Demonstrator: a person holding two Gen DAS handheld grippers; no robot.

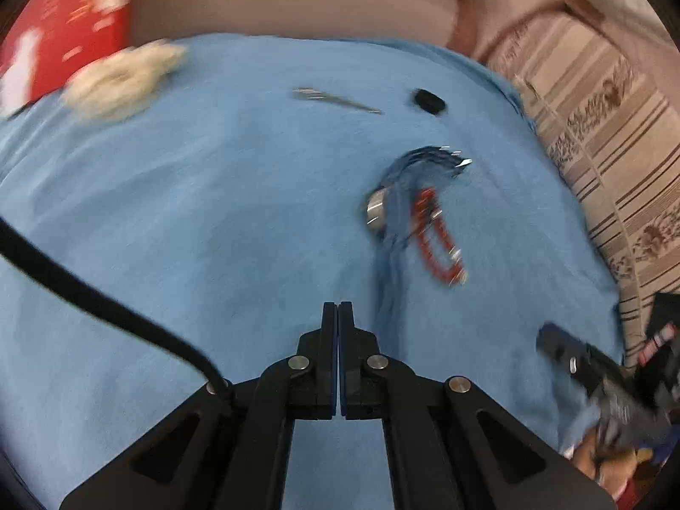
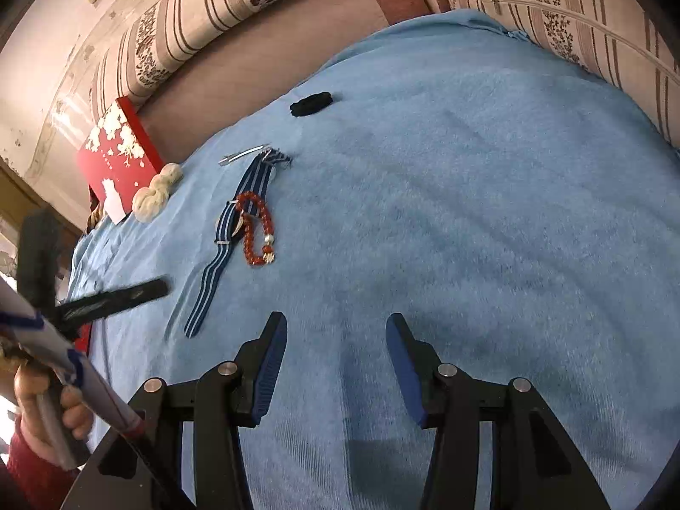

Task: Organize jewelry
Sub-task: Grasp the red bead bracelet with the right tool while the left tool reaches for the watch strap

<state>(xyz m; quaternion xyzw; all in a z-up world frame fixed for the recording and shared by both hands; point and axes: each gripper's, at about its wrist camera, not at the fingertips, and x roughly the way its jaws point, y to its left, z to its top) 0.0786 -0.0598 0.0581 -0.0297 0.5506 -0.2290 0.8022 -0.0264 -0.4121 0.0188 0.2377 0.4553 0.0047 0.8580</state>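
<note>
The striped watch is lying stretched out on the blue blanket, its blue-and-white strap running from about 11 o'clock down toward 8 o'clock in your right wrist view. The red bead bracelet is resting just beside the watch case on its 3 o'clock side, touching or nearly touching it. A silver clip is sitting at the strap's far end, and a black hair tie is lying further out at 12 o'clock, apart from the rest. A cream-coloured knotted bundle is lying at 10 o'clock, just beside a red box with white blossoms.

Your right tool is hanging over bare blanket with its blue-padded fingers standing apart and nothing between them; the watch is up at its 11 o'clock. Your left tool is pressed fully closed with nothing caught in it, also over bare blanket. In its blurred view the watch and the bracelet are lying at 1 o'clock, the clip and hair tie at 12 to 1 o'clock, and the cream bundle at 10 o'clock.

Striped floral cushions are ringing the blanket's far side.
</note>
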